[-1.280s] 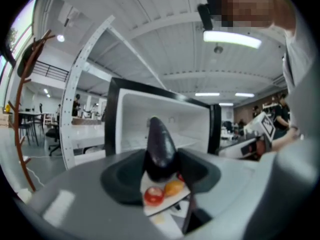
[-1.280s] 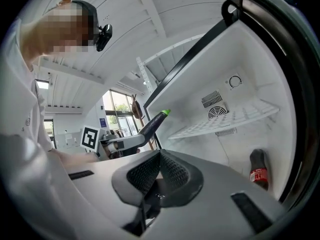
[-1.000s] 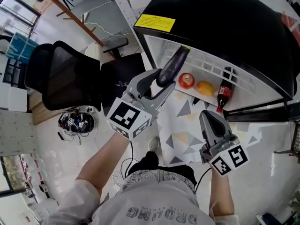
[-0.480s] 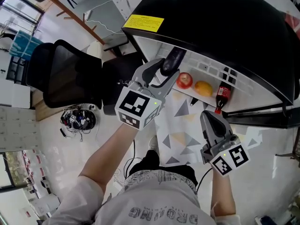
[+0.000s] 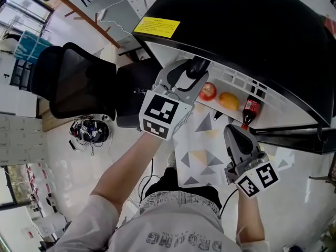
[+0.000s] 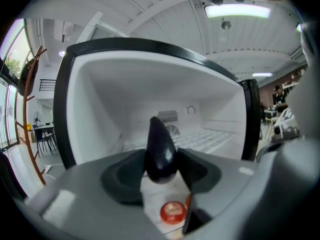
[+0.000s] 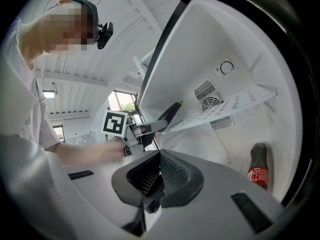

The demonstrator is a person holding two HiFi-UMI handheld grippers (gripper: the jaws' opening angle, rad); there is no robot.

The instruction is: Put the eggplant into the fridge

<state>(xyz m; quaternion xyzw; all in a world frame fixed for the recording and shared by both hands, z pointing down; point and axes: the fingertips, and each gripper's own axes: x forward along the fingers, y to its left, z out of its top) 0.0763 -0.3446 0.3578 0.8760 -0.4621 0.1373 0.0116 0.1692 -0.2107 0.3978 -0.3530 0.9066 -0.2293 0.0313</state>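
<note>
My left gripper (image 5: 192, 81) is shut on the dark purple eggplant (image 5: 199, 65), whose far end is hidden under the black top of the open fridge (image 5: 252, 30). In the left gripper view the eggplant (image 6: 159, 151) sticks up from between the jaws, pointing into the white fridge interior (image 6: 100, 109). The right gripper view shows the eggplant (image 7: 170, 113) at the front edge of the wire shelf (image 7: 225, 108), green stem end forward. My right gripper (image 5: 234, 132) hangs in front of the fridge's lower part, shut with nothing in it.
On the fridge floor lie a red apple (image 5: 208, 91) and an orange fruit (image 5: 229, 100), with a cola bottle (image 5: 250, 109) standing beside them. A black office chair (image 5: 79, 83) stands left of the fridge. A patterned mat (image 5: 202, 154) lies on the floor before it.
My left gripper has carried the eggplant forward into the fridge, so less of it shows below the black top. The right gripper has stayed where it was.
</note>
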